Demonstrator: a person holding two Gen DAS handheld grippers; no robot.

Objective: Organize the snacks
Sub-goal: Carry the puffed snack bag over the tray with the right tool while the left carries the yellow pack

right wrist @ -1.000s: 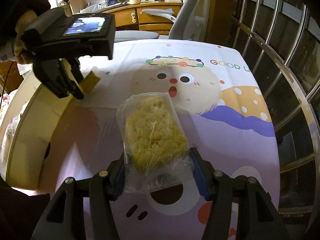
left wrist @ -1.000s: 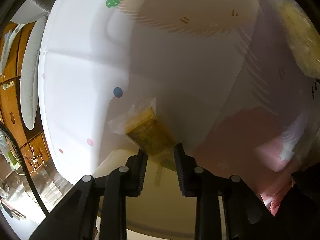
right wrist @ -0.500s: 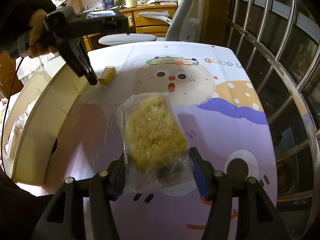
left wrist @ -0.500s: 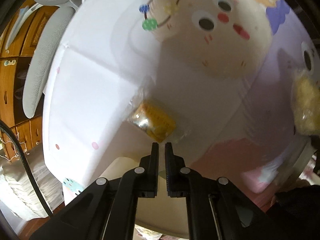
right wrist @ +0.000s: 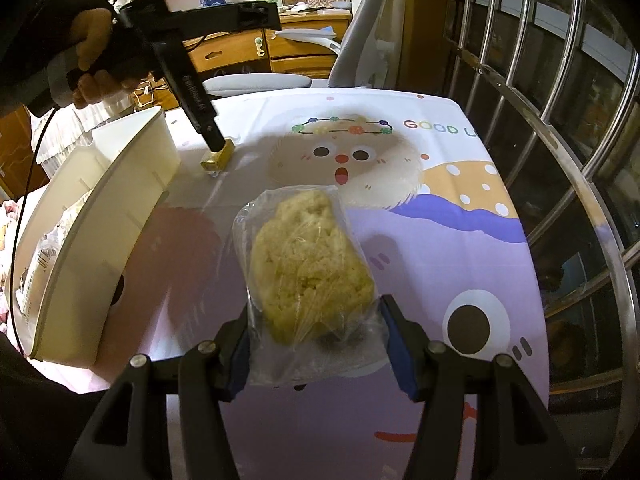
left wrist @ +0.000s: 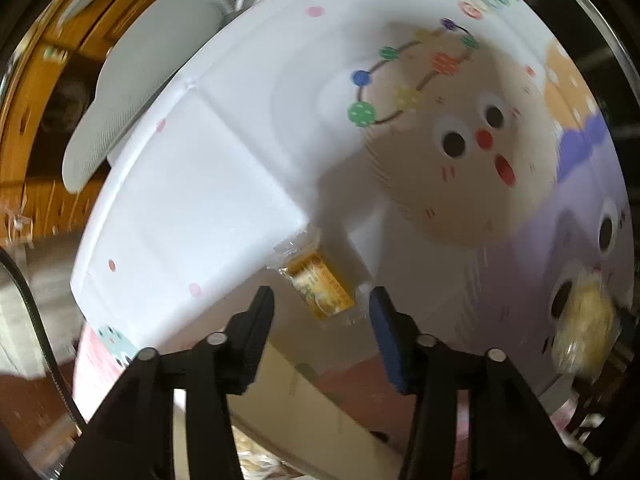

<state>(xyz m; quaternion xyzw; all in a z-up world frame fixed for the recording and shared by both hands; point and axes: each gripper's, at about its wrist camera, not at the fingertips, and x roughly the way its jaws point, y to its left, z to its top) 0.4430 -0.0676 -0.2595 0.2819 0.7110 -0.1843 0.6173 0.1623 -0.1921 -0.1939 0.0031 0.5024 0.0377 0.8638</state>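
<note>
A: Bin (right wrist: 120,216) first, white, far left on the cartoon tablecloth (right wrist: 460,240), open side up, likely where the snacks are headed.

B: And just right of it?

A: The small gold-wrapped snack (left wrist: 322,290) lies flat on the cloth. The left gripper (left wrist: 322,306) points down over it, jaws just sprung apart, pads clear on both sides, nothing gripped.

B: Lining up for a grab, I'd say. Further right?

A: The right gripper (right wrist: 314,330) is about half open, clamped on the near end of the bagged puffed-rice cake (right wrist: 310,264), probably waiting its turn.
</note>
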